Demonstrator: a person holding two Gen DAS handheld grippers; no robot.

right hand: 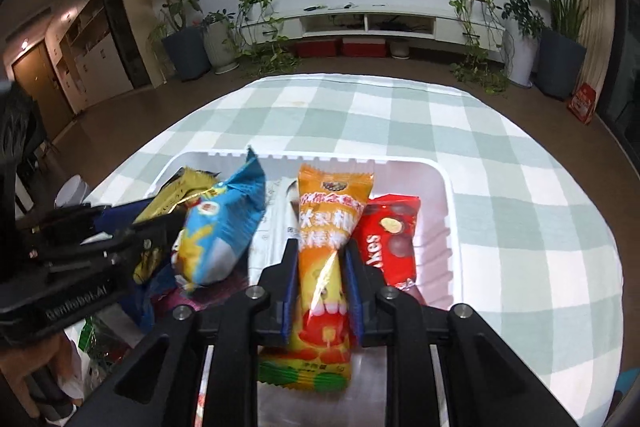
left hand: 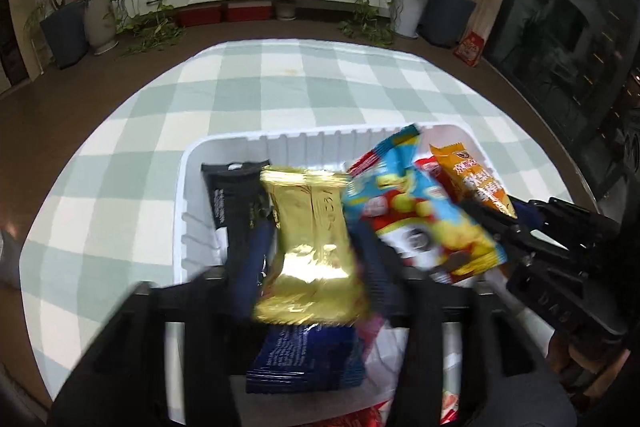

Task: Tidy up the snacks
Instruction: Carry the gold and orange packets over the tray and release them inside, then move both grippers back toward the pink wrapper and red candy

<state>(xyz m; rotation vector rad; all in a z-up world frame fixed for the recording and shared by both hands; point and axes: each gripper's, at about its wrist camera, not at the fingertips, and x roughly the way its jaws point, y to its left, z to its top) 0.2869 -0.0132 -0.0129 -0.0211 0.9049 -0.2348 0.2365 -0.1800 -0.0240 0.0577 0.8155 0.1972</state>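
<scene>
— Where do you stand?
— Your right gripper has its fingers clenched on the orange pack, above the white tray at the counter's near edge. Your left gripper grasps the gold pack.
— The risk?
— The blue bag leans between them; lowering either pack may knock it out.
</scene>
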